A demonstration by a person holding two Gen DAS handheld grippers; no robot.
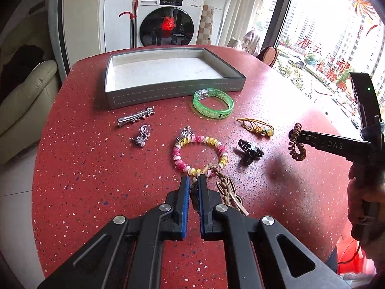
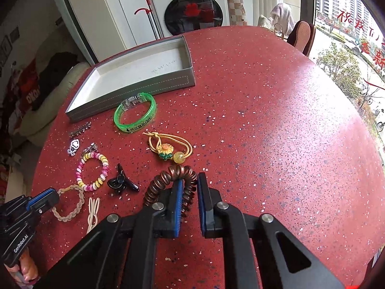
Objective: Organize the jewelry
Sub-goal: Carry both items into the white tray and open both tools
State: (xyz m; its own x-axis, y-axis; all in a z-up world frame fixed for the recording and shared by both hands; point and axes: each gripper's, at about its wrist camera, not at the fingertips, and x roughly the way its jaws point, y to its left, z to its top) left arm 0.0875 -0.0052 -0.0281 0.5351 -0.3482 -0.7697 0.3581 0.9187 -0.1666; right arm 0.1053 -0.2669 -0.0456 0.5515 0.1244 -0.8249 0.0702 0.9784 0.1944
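A grey tray (image 1: 168, 91) with a pale lining stands at the far side of the red table; it also shows in the right wrist view (image 2: 134, 89). My left gripper (image 1: 193, 180) is shut on a beige braided bracelet (image 1: 222, 180), which still lies on the table (image 2: 69, 204). My right gripper (image 2: 189, 180) is shut on a brown spiral hair tie (image 2: 168, 180) and holds it above the table (image 1: 297, 144). A pink and yellow bead bracelet (image 1: 199, 154), a green bangle (image 1: 213, 104), a black claw clip (image 1: 250, 153) and a yellow cord tie (image 1: 257, 126) lie between.
A silver hair clip (image 1: 136, 116) and a small silver brooch (image 1: 142, 136) lie left of the bead bracelet. A pale looped hair pin (image 2: 92, 210) lies by the braided bracelet. A washing machine (image 1: 168, 19) stands behind the table; a window is at right.
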